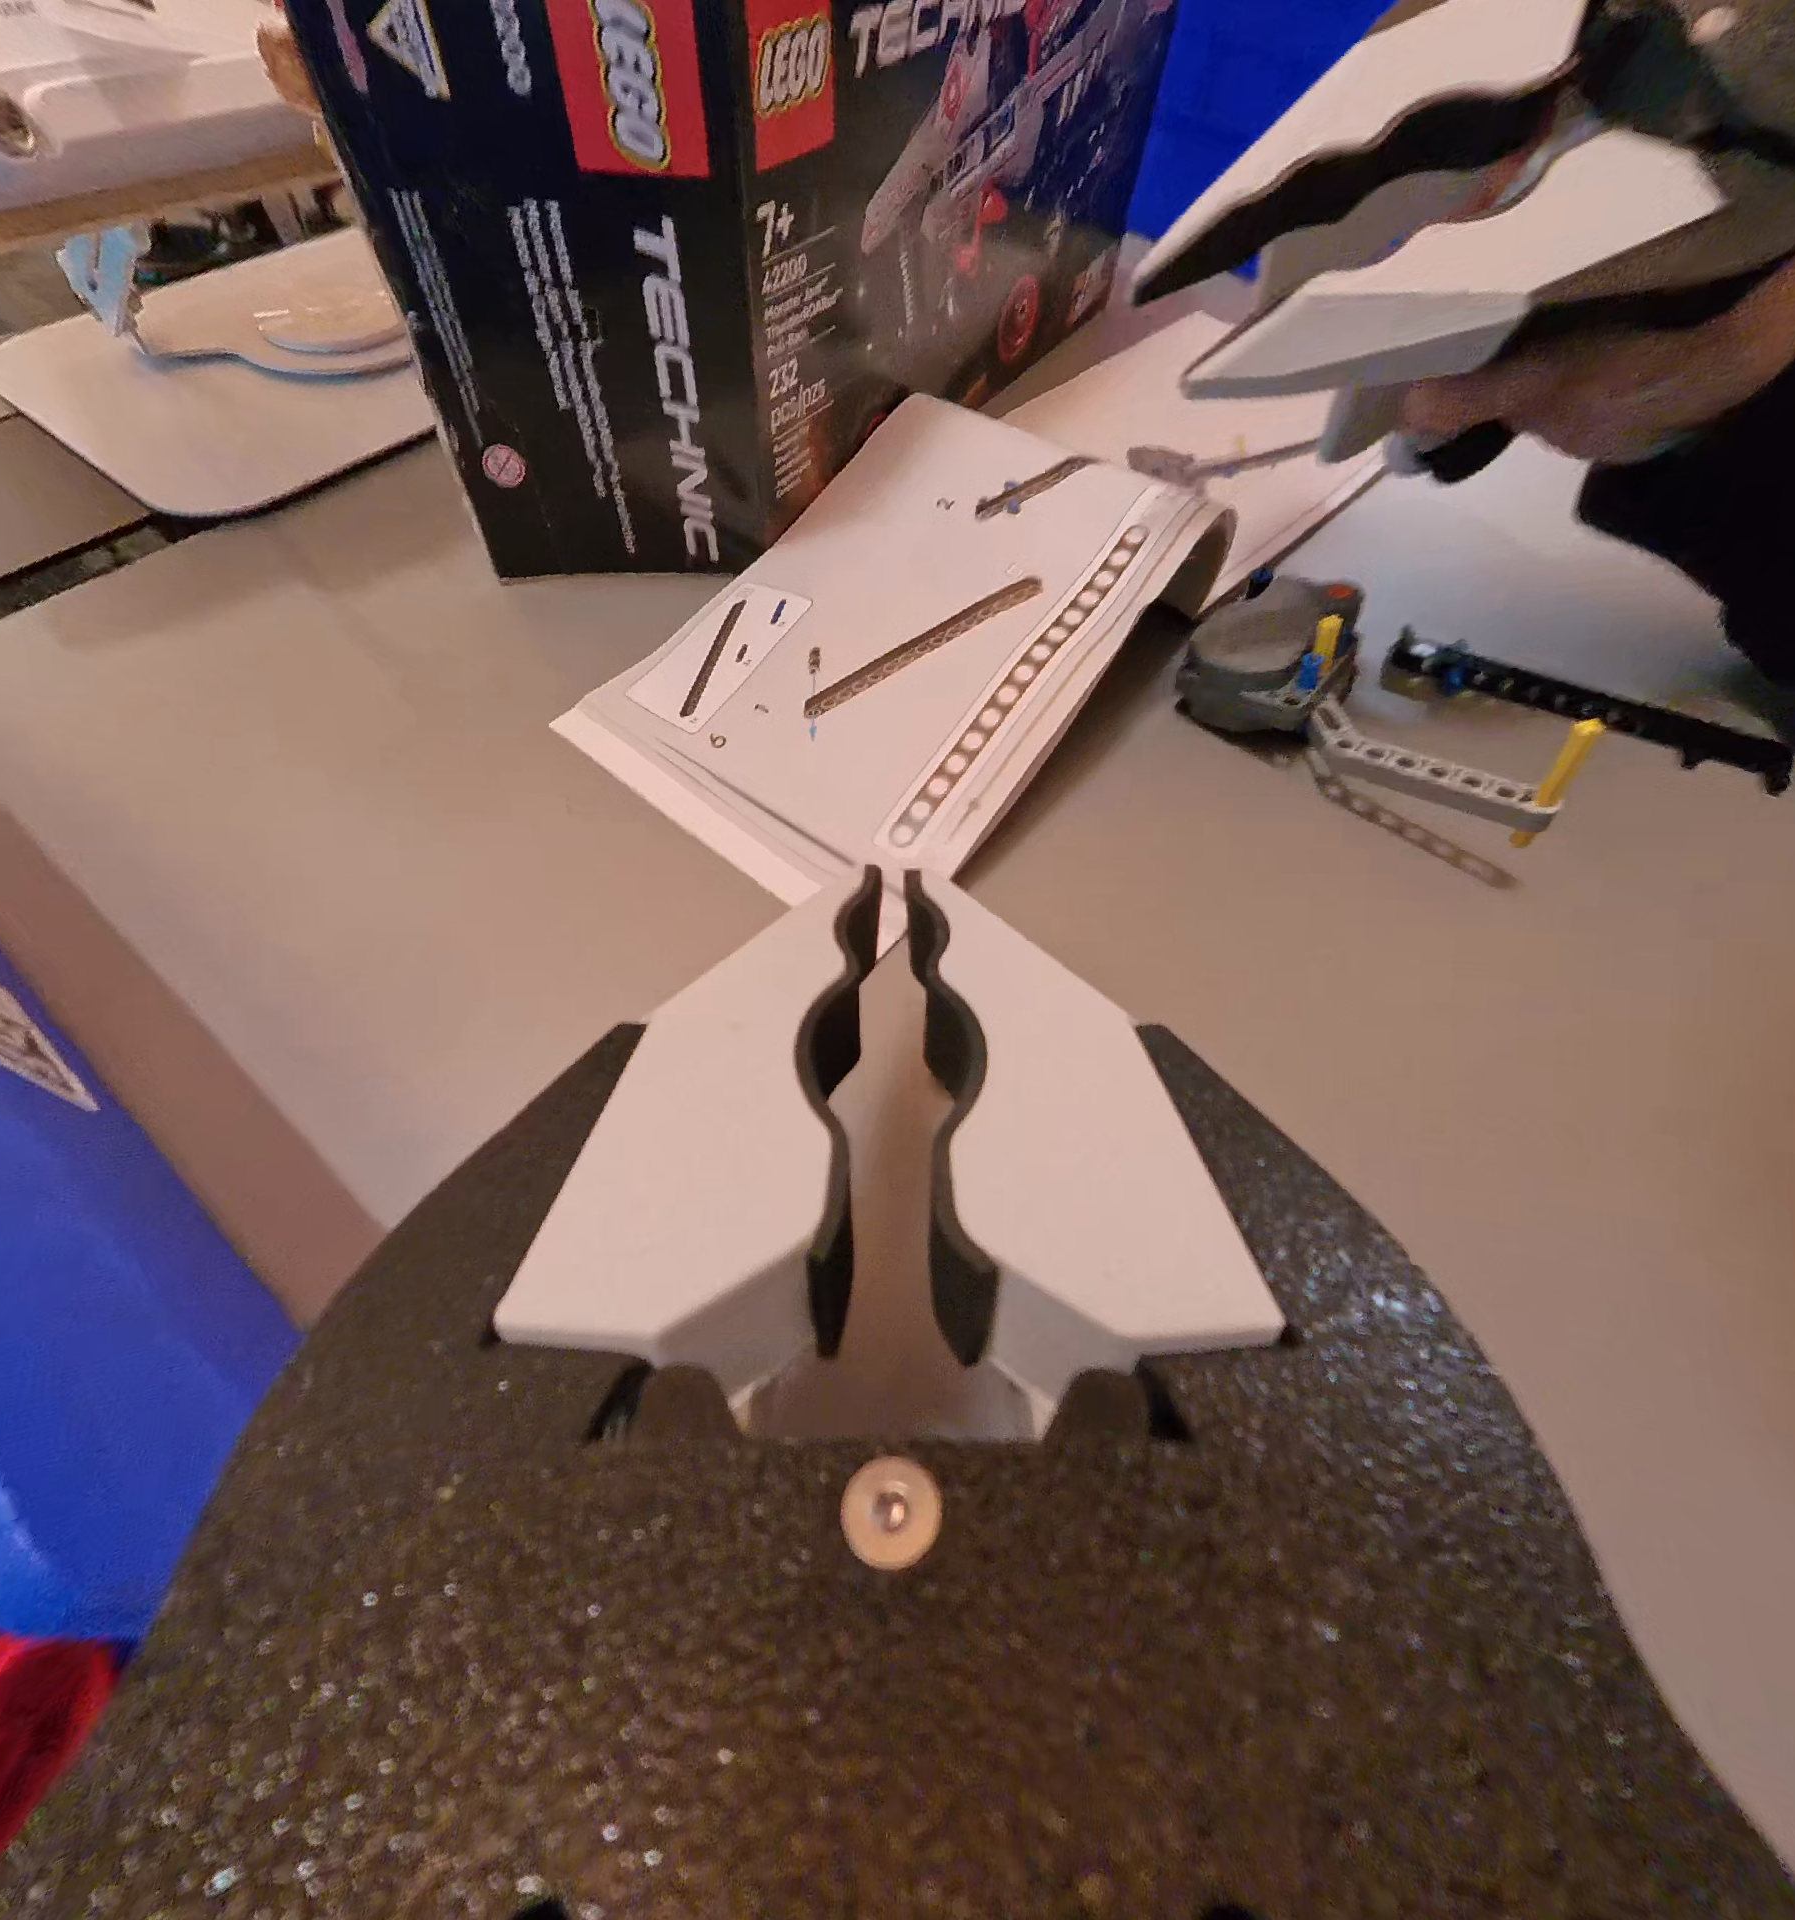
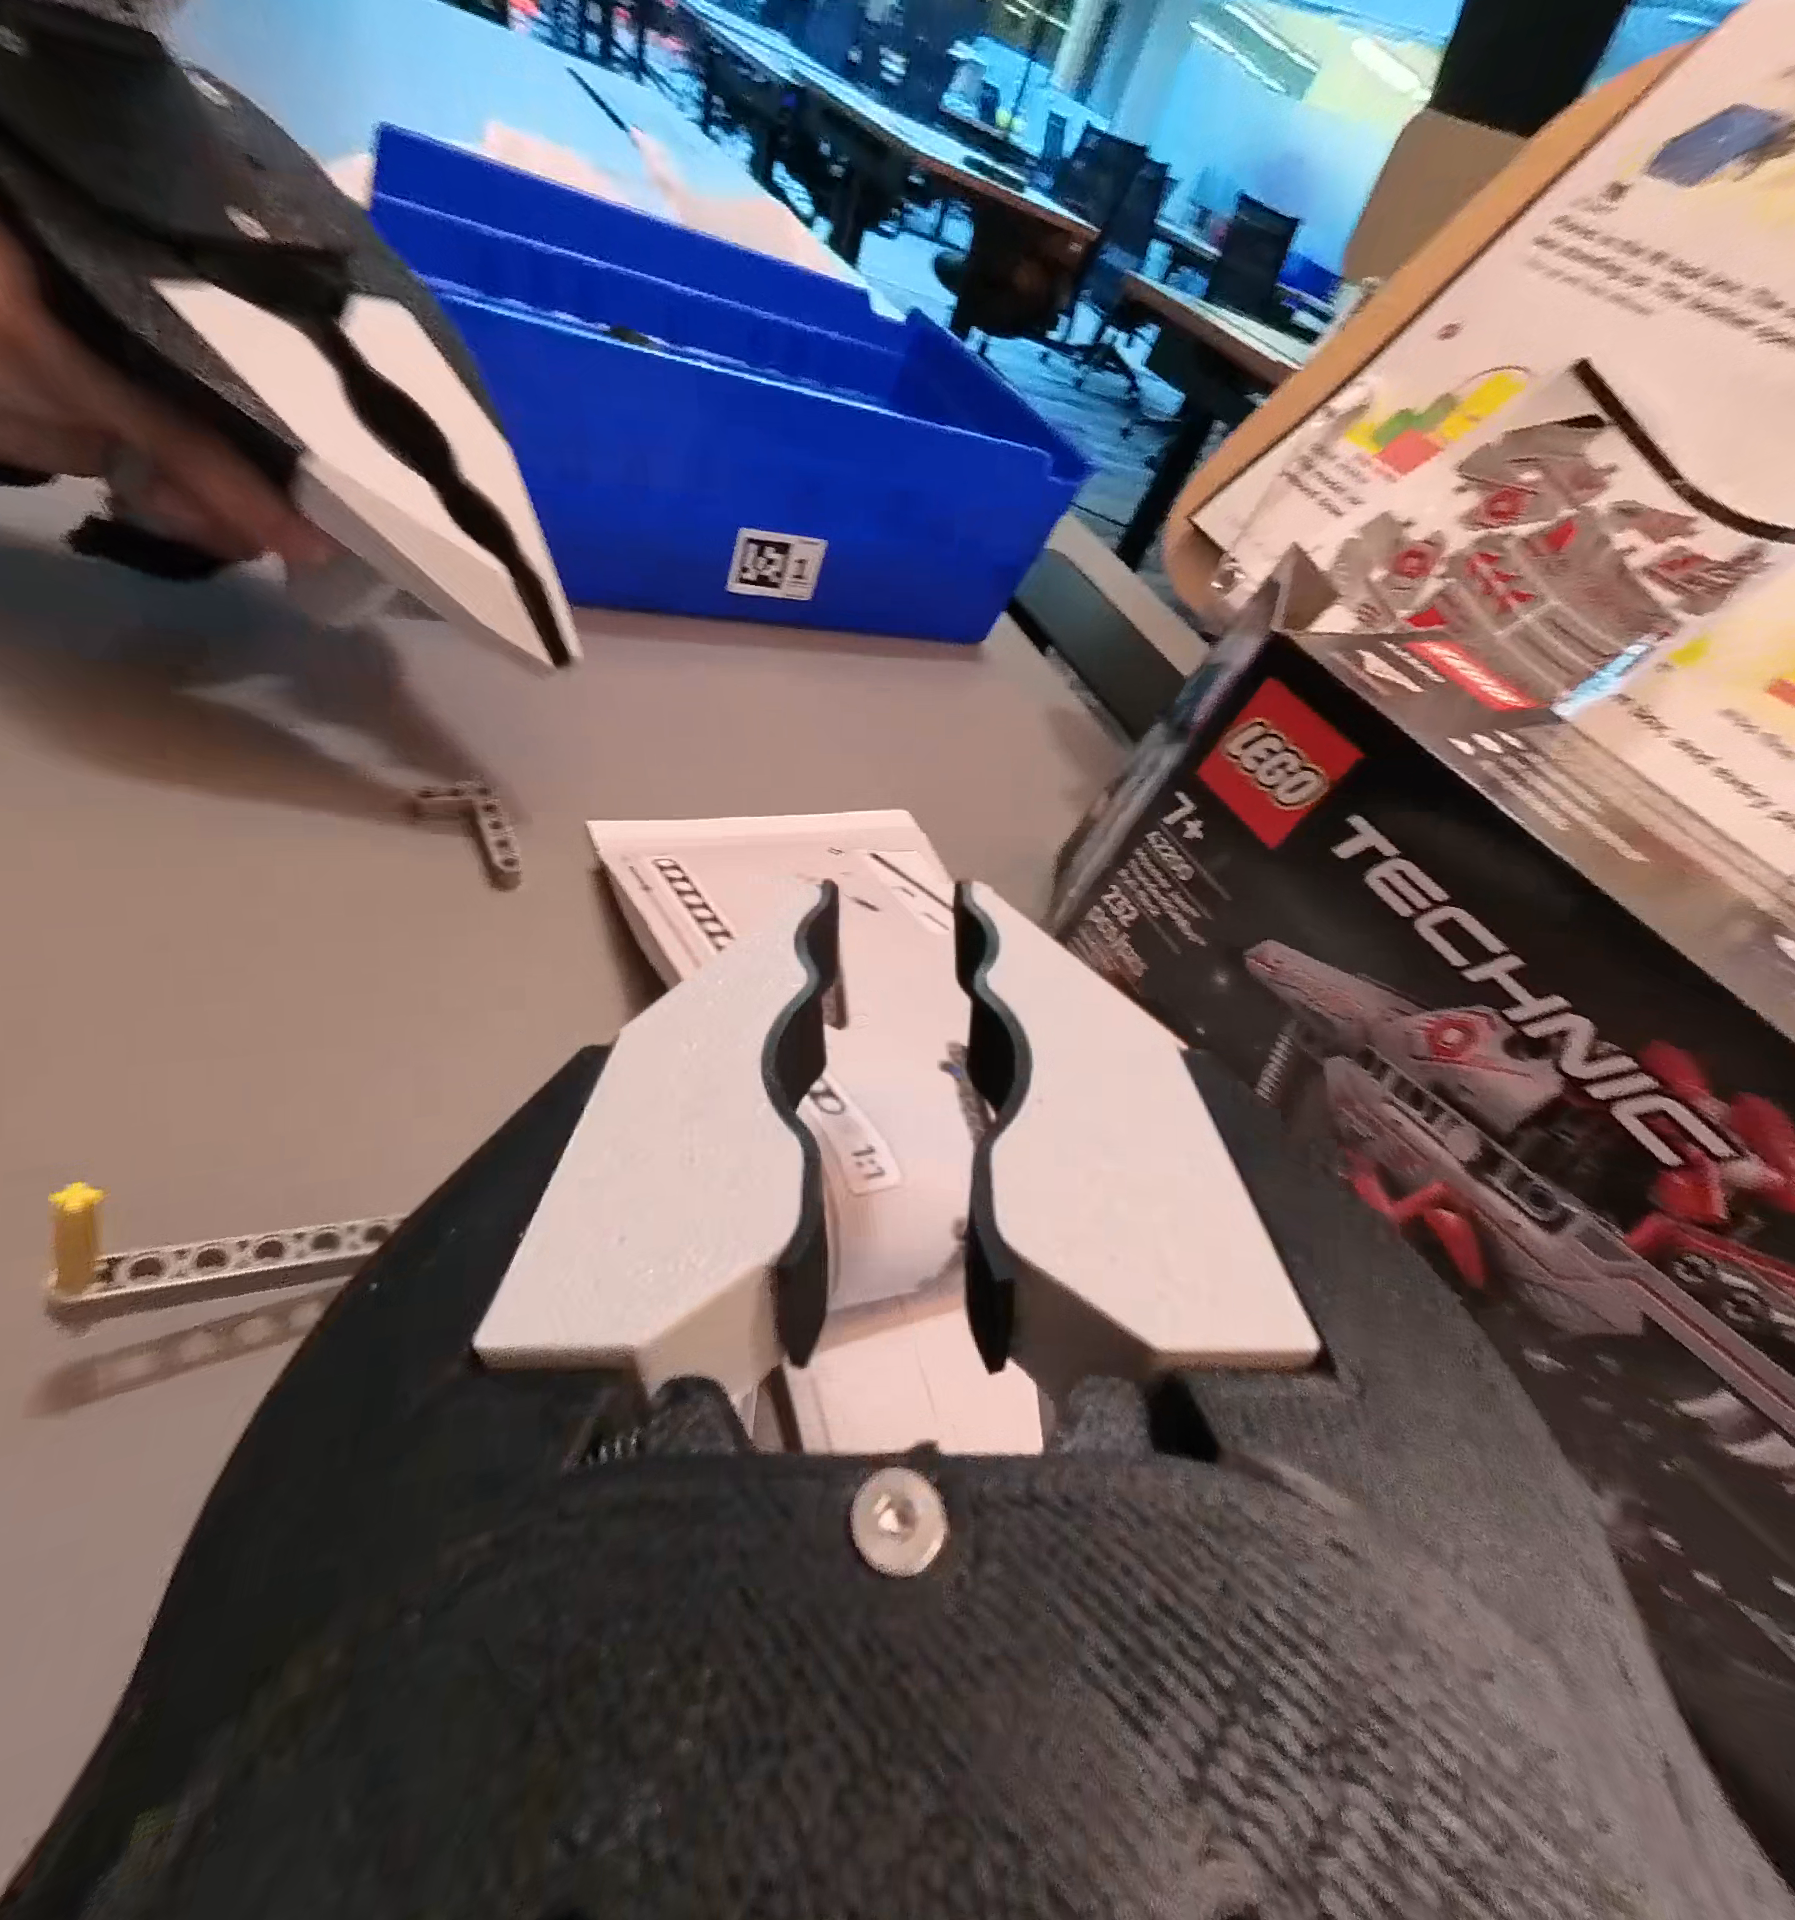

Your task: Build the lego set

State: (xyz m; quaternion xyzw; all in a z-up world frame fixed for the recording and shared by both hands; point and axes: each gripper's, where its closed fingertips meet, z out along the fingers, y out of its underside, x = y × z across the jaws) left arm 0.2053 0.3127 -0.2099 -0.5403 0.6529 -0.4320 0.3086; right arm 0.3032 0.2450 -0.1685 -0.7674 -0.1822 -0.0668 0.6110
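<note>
On the grey table: instruction booklet (image 1: 872, 665) open flat for reference.
Your left gripper (image 1: 891, 883) nearly closed, empty; right gripper (image 2: 891, 894) parted, empty, above the pages.

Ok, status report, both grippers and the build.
Left gripper nearly shut, empty, over instruction booklet. Right gripper open, empty. Grey assembly on table, untouched. Nothing in the way.
</note>
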